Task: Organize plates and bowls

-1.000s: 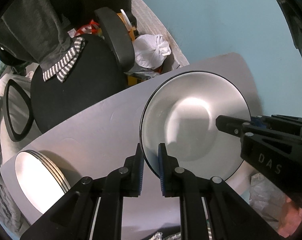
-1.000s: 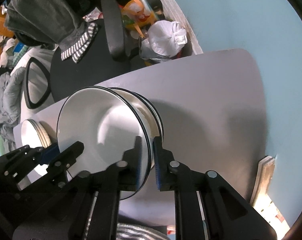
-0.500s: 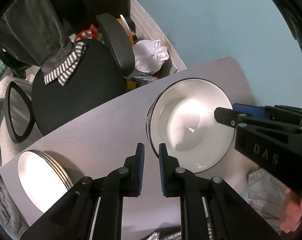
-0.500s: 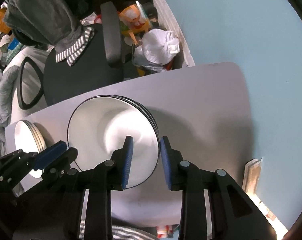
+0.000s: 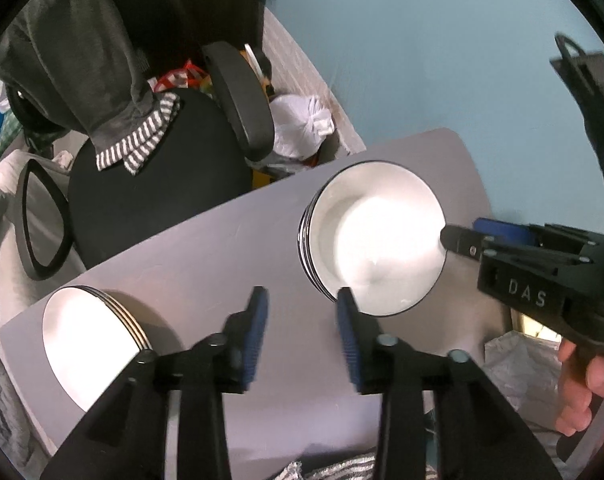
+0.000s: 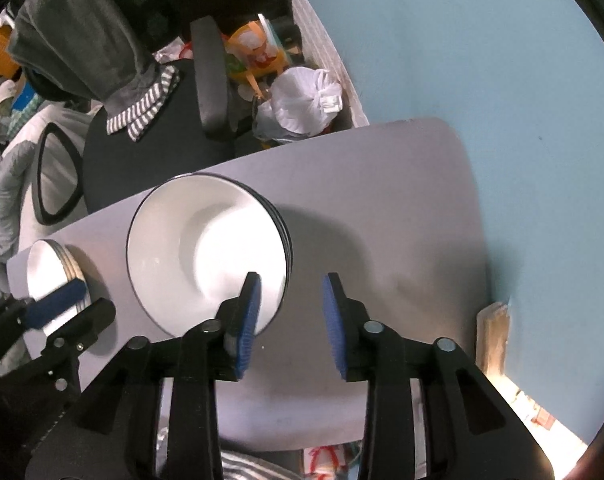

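White bowls (image 5: pixel 376 236) rimmed in black sit nested in a stack on a grey table (image 5: pixel 205 248), toward the end nearest a pale blue wall (image 5: pixel 422 60). Well apart from them, at the table's opposite end, rests a stack of white plates (image 5: pixel 89 340). The left gripper (image 5: pixel 302 320) hangs above the table beside the bowls, its blue-padded jaws having just been opening, with nothing between them; one pad shows against the stack's near rim without pressing on it. The right gripper (image 6: pixel 289 312) points down at the other side of the same stack, its jaws likewise just parted and empty, the left pad overlapping the top bowl's edge in view. A hand (image 5: pixel 582 392) grips the right tool's handle. Beyond the table stand a black office chair (image 5: pixel 153 184) draped with a grey garment (image 5: pixel 81 64) and a tied white bag (image 5: pixel 297 124).
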